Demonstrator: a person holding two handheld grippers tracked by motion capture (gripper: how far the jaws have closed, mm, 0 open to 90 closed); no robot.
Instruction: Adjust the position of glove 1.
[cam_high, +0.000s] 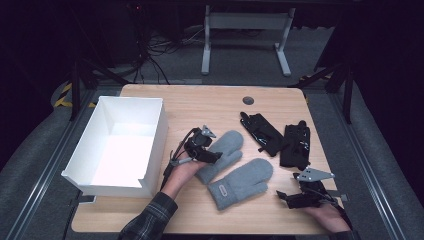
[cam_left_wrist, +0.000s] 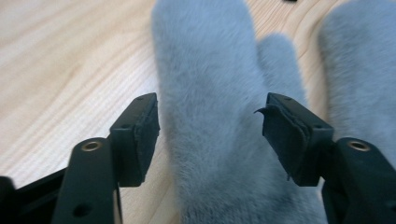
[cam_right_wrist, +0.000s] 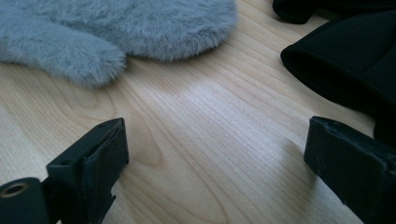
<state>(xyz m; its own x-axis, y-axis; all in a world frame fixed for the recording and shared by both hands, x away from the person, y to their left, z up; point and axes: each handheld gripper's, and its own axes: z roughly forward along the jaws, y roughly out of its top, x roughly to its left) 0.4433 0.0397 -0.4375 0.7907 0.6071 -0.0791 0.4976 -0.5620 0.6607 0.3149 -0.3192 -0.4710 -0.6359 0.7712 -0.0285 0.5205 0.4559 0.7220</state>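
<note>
A white box (cam_high: 120, 145), open at the top, is seen at the left edge of the tabletop (cam_high: 200, 105), with its near end overhanging the left near corner region. 2 grey mittens lie side by side near the middle of the tabletop: the left mitten (cam_high: 222, 152) is set slightly farther from the near edge, and the right mitten (cam_high: 242, 182), carrying a small label near its cuff, is angled toward the near edge. 2 black gloves are placed toward the right edge: the farther glove (cam_high: 261, 131) lies diagonally, and the nearer glove (cam_high: 296, 145) rests just beside it, the two touching or overlapping at their near ends. A dark round grommet (cam_high: 248, 100) is set in the tabletop near the far edge. The left gripper (cam_high: 207, 152) is held over the cuff end of the left mitten; in the left gripper view its jaws are spread wide, one on each side of the left mitten (cam_left_wrist: 210, 116), with no pad seen pressing the fur. The right gripper (cam_high: 290, 196) is held low near the right near corner, jaws wide apart over bare wood; in the right gripper view the right mitten (cam_right_wrist: 116, 28) is ahead at the upper left and a black glove (cam_right_wrist: 345, 60) at the upper right, both apart from the jaws.
</note>
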